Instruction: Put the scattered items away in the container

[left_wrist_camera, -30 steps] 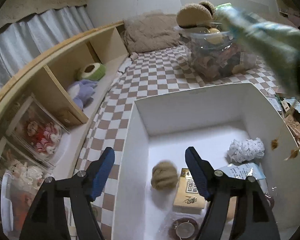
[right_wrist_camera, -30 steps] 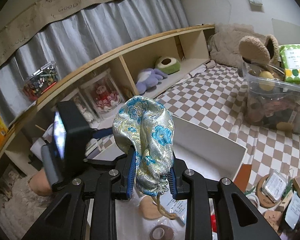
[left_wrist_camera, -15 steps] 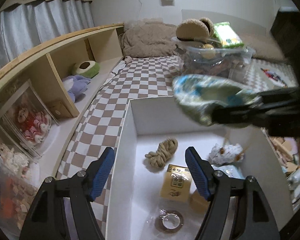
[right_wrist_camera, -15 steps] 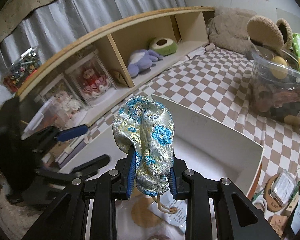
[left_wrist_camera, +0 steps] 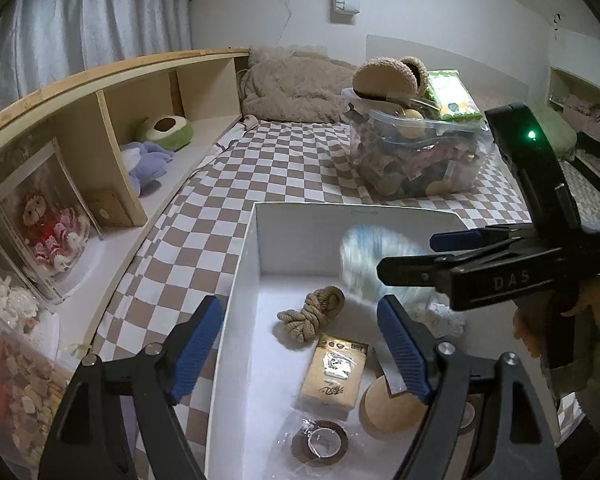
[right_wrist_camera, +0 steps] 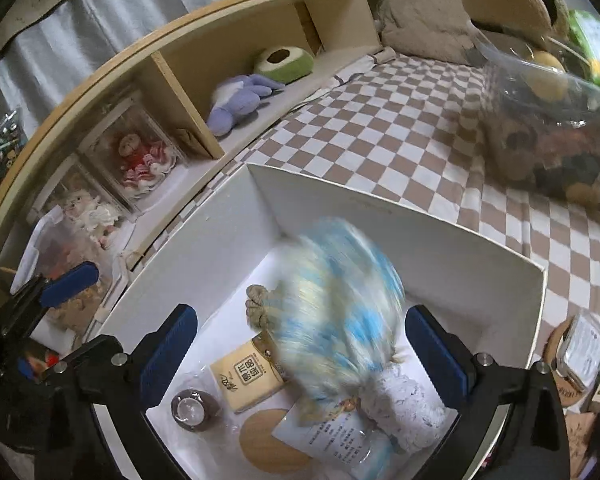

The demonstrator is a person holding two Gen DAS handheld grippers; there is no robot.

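Note:
A white box [left_wrist_camera: 340, 220] [right_wrist_camera: 380, 204] stands on the checkered bed. A blue-and-gold brocade pouch [right_wrist_camera: 332, 308] [left_wrist_camera: 364, 264] is blurred in mid-fall inside it. My right gripper [right_wrist_camera: 300, 356] [left_wrist_camera: 408, 252] is open above the box, free of the pouch. My left gripper [left_wrist_camera: 300, 352] is open and empty over the box's near left wall. In the box lie a rope knot [left_wrist_camera: 312, 312], a tan packet [left_wrist_camera: 336, 376], a tape roll [left_wrist_camera: 320, 442], a wooden disc [right_wrist_camera: 268, 440], a paper sheet [right_wrist_camera: 336, 440] and a white lace piece [right_wrist_camera: 404, 404].
A wooden shelf [left_wrist_camera: 112, 128] with plush toys and display cases runs along the left. A clear tub [left_wrist_camera: 416, 160] full of items stands behind the box. Small items, a coaster and a packet [right_wrist_camera: 580, 356], lie to the box's right.
My right gripper has opened and let go of the pouch, which now drops into the box. Both cameras have tilted further down over the box.

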